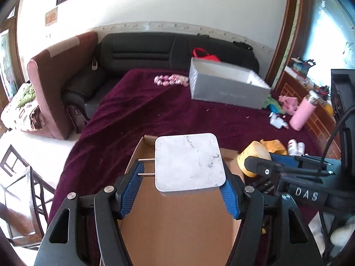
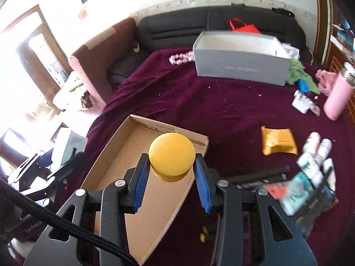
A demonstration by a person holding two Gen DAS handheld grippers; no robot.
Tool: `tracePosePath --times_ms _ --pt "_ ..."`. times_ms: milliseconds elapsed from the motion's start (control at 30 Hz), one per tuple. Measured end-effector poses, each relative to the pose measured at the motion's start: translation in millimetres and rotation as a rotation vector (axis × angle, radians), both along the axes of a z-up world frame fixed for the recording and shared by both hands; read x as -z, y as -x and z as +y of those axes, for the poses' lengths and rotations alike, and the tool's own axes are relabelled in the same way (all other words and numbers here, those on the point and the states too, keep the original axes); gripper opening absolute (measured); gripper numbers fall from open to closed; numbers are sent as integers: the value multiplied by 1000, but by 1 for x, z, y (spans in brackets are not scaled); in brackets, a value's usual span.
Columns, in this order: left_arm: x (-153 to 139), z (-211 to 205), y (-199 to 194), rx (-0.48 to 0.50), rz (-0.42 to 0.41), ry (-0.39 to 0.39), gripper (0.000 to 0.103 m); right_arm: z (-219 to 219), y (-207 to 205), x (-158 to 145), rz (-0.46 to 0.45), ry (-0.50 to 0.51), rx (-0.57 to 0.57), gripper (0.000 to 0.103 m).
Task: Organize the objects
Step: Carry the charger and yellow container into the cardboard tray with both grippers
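Observation:
My left gripper (image 1: 184, 177) is shut on a white square box (image 1: 188, 161) with two thin pins on its left side, held above a shallow cardboard tray (image 1: 177, 221). My right gripper (image 2: 170, 168) is shut on a round yellow container (image 2: 171, 156) and holds it over the same tray (image 2: 115, 168). The right gripper with the yellow container (image 1: 253, 157) also shows in the left wrist view, at the tray's right edge. Loose items lie on the maroon cloth (image 2: 221, 106): a yellow packet (image 2: 278, 143), small white bottles (image 2: 317, 144) and a pink bottle (image 2: 337, 97).
A grey open box (image 2: 241, 66) stands at the back, with pink beads (image 2: 180, 58) to its left and green and pink cloths (image 2: 299, 73) to its right. A black sofa (image 1: 177, 48) and a red bag (image 1: 204, 54) are behind. A chair (image 1: 22, 188) stands left.

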State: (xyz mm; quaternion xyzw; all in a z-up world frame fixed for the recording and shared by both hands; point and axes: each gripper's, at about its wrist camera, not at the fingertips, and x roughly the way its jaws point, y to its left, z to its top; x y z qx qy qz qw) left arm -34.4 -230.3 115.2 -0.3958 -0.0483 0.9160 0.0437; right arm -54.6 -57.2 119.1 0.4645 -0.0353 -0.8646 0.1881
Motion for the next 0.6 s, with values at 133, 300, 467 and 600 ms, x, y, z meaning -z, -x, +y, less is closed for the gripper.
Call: tracePosePath --times_ms 133,300,467,600 --pt "41 -10 28 -18 -94 -80 60 -20 21 34 -59 -39 24 38" --pt "76 -15 46 -38 -164 -145 60 -22 36 65 -96 -86 53 38" --pt "90 -11 57 -49 -182 -152 60 -21 47 81 -85 -163 77 38" --pt "97 -14 62 -56 -198 -195 60 -19 50 86 -77 -171 95 38"
